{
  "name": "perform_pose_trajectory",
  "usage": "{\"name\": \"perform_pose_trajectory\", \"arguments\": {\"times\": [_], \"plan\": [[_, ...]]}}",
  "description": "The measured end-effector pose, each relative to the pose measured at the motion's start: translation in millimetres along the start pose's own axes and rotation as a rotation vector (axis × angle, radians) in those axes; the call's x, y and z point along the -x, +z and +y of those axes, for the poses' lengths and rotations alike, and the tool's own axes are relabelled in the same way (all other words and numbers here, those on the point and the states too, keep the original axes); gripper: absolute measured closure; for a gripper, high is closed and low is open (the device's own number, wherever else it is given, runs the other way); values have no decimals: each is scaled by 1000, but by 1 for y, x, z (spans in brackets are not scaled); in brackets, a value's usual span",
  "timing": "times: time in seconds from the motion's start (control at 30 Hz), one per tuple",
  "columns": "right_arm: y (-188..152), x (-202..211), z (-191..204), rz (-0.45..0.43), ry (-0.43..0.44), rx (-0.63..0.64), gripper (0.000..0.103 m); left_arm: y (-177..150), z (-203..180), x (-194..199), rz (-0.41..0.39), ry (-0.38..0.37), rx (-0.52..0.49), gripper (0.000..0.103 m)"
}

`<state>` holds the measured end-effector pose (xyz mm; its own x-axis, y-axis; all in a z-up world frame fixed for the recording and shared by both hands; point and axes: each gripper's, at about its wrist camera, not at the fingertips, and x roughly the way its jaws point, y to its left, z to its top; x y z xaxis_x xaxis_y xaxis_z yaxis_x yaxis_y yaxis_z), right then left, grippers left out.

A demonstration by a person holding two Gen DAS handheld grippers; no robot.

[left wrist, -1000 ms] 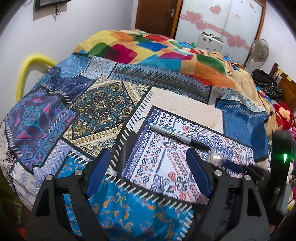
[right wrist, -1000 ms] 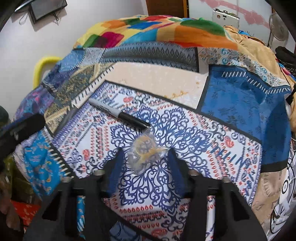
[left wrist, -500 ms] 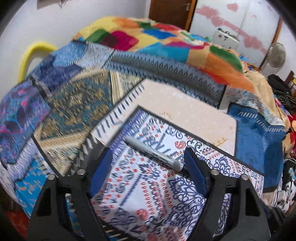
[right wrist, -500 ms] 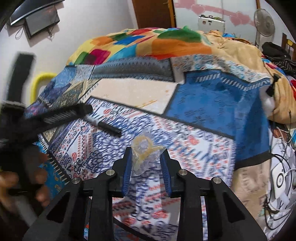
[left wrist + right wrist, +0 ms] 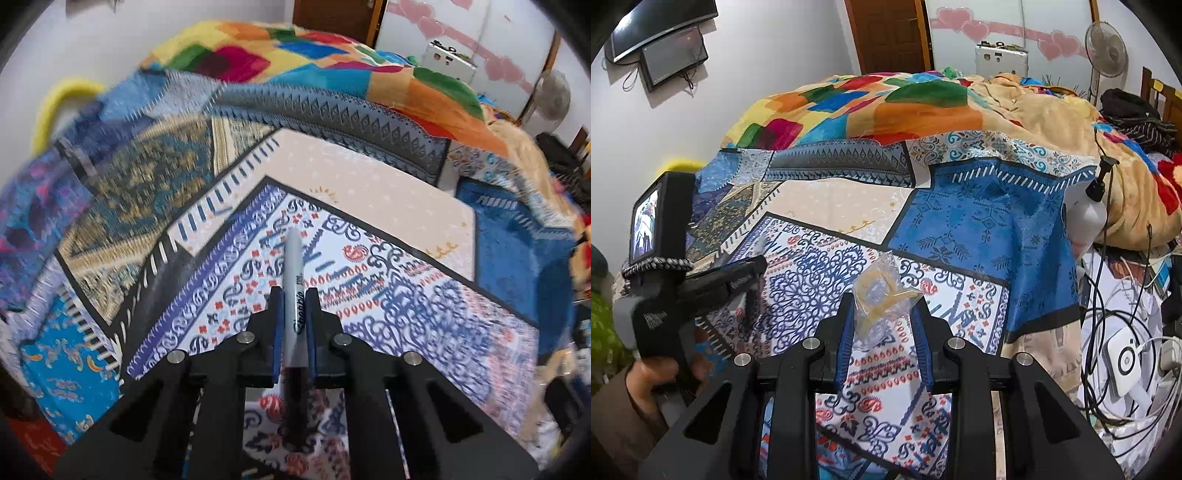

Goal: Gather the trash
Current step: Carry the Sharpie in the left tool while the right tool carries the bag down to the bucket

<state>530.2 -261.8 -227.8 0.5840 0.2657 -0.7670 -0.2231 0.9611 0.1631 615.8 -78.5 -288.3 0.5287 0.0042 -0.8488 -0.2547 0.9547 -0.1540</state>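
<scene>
The marker (image 5: 293, 295) has a smooth grey plastic barrel with a slight sheen. The wrapper (image 5: 881, 295) is clear, crinkled, glossy plastic film. The bedspread (image 5: 388, 192) is matt printed cloth. The left gripper (image 5: 293, 295) and right gripper (image 5: 884, 306) are matt black plastic with blue pads and shiny metal pins.

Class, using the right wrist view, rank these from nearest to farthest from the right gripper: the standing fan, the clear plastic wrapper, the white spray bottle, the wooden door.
1. Clear plastic wrapper, held between the right gripper fingers.
2. White spray bottle, at the bed's right edge.
3. Standing fan and wooden door, both by the far wall; too close to call.
</scene>
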Motion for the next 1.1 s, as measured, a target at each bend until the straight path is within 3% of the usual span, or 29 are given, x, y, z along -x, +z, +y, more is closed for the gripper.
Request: {"name": "perform_pose_trajectory", "arguments": {"times": [0.07, 0.23, 0.63, 1.1], "plan": [[0, 6, 0, 0, 4, -1, 76, -1, 9, 5, 33, -47, 26, 93], [4, 28, 4, -24, 15, 2, 76, -8, 3, 40, 2, -58, -31, 94], [13, 110, 28, -122, 38, 35, 76, -25, -8, 178, -153, -101, -171, 93], [-11, 201, 85, -203, 96, 102, 76, -85, 47, 329, -323, -79, -179, 93]]}}
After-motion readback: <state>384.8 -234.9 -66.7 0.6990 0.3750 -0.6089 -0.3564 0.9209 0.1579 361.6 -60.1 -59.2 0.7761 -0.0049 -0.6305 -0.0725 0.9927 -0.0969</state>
